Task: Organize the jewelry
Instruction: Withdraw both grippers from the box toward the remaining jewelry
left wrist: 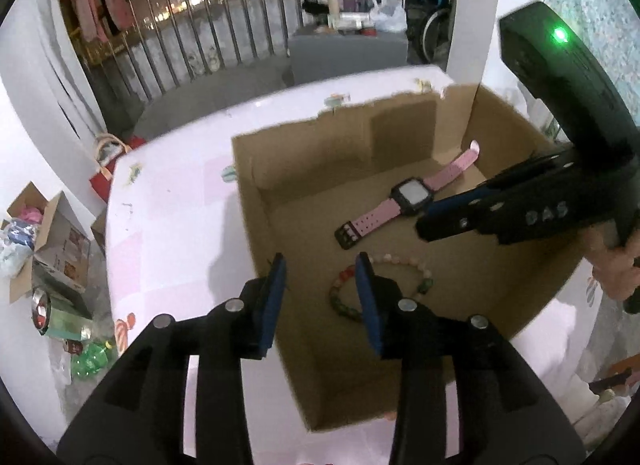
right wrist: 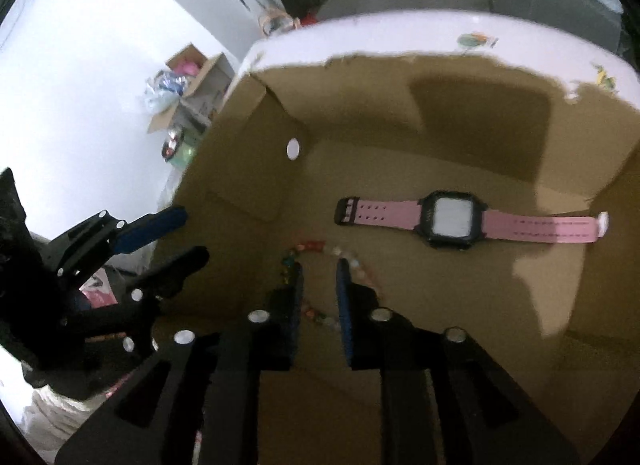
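A pink-strapped watch [left wrist: 412, 193] with a black case lies flat on the floor of an open cardboard box [left wrist: 304, 193]; it also shows in the right wrist view [right wrist: 460, 221]. A multicoloured bead bracelet [left wrist: 340, 297] lies beside it in the box, also in the right wrist view [right wrist: 360, 269]. My left gripper [left wrist: 320, 265] is open and empty, over the box's near left part, its right finger above the bracelet. My right gripper [right wrist: 319, 269] is open and empty inside the box, just above the bracelet. It shows from the side in the left wrist view [left wrist: 424, 225].
The box stands on a table with a pale pink cloth [left wrist: 168, 225]. On the floor left of the table are an open carton [left wrist: 44, 233] and tins [left wrist: 40, 309]. A metal railing [left wrist: 208, 37] runs behind.
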